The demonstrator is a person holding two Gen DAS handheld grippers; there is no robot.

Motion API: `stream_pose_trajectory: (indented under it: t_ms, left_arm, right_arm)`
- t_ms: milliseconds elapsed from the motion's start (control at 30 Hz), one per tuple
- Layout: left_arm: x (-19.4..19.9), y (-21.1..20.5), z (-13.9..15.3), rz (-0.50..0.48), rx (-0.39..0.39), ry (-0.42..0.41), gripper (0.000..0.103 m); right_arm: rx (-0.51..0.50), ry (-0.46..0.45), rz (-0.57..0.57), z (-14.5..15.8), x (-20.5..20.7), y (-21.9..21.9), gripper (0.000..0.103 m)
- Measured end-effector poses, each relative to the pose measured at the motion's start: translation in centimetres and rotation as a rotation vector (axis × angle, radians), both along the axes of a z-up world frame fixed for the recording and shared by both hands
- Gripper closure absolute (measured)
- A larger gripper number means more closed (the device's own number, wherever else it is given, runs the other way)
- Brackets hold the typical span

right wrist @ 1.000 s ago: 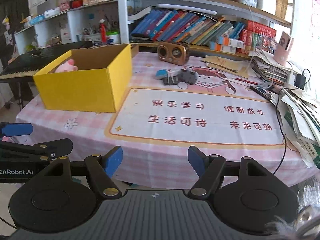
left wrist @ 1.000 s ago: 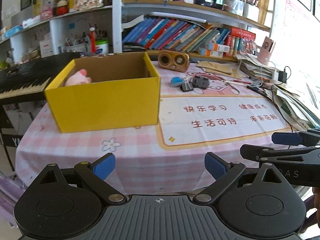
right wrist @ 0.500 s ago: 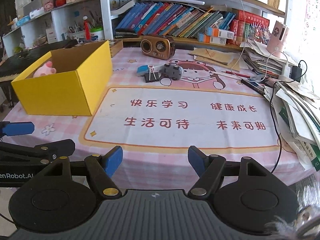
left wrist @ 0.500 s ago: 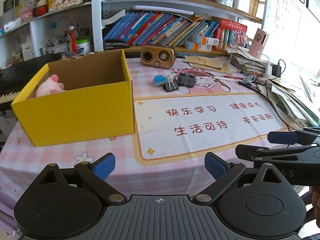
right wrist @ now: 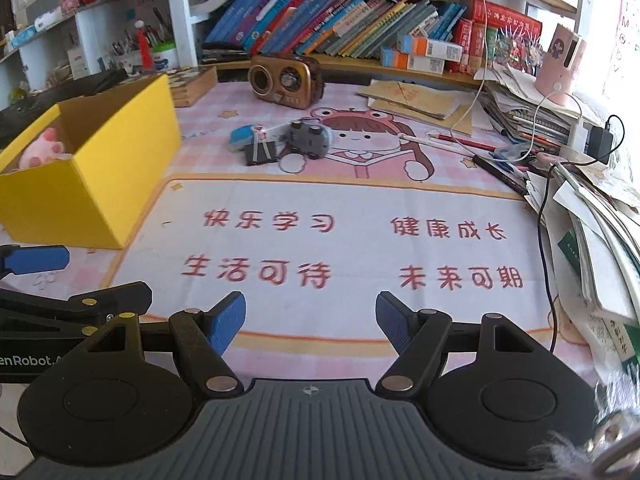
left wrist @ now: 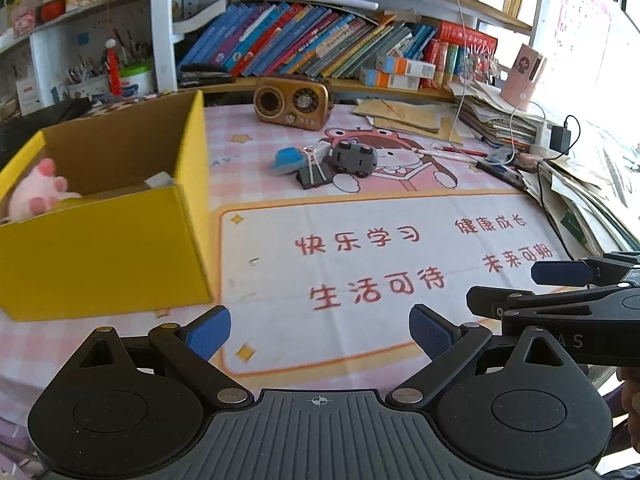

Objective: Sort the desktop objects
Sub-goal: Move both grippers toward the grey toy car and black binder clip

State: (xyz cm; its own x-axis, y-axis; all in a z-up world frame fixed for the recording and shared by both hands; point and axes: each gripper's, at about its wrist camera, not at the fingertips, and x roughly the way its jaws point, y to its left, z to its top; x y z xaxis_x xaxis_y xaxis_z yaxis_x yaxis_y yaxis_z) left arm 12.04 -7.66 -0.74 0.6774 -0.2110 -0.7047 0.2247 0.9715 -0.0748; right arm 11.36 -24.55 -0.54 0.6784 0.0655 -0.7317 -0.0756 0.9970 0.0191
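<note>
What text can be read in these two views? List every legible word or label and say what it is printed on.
"快乐学习" – desk mat, upper left.
"健康成长" – mat, upper right.
"生活可待" – mat, lower left.
"未来可期" – mat, lower right.
"enRobot.A", cut off at the frame edge – side of the left gripper, in the right wrist view.
"AS", partly hidden – side of the right gripper, in the left wrist view.
Book spines, small boxes and wall posters: too small or blurred.

Black tongs, blue pads

Bright daylight is cast from the overexposed right side, and straight lines are bowed by fisheye distortion at the edges.
</note>
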Motion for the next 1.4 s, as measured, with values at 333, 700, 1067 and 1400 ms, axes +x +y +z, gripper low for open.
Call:
stream_pose_trajectory:
  t_ms: [333, 700, 1067, 1400]
  left_arm:
    - [3.8, -3.6, -0.4, 0.025, 0.011, 0.022, 0.005]
    - [7.9, -5.5, -0.5, 0.137, 0.04, 0.009, 0.005]
    - [12.3, -6.2, -0.5, 0.214, 0.104, -0.022, 0.005]
    - [15.3, -6.5, -1.2, 0.236, 0.155, -0.026, 0.005]
  right_arm:
    - [0.015, 0.026, 0.03, -0.4, 4.8, -3.6, 0.033]
    - [0.059, 0.031, 0.101, -1.0, 10.8, -6.1, 0.033]
    - [0.078, -0.013, 0.15, -1.5, 17.0, -7.4, 0.033]
    - [0.073, -0.069, 0.221, -1.9, 21.5, -7.0, 0.035]
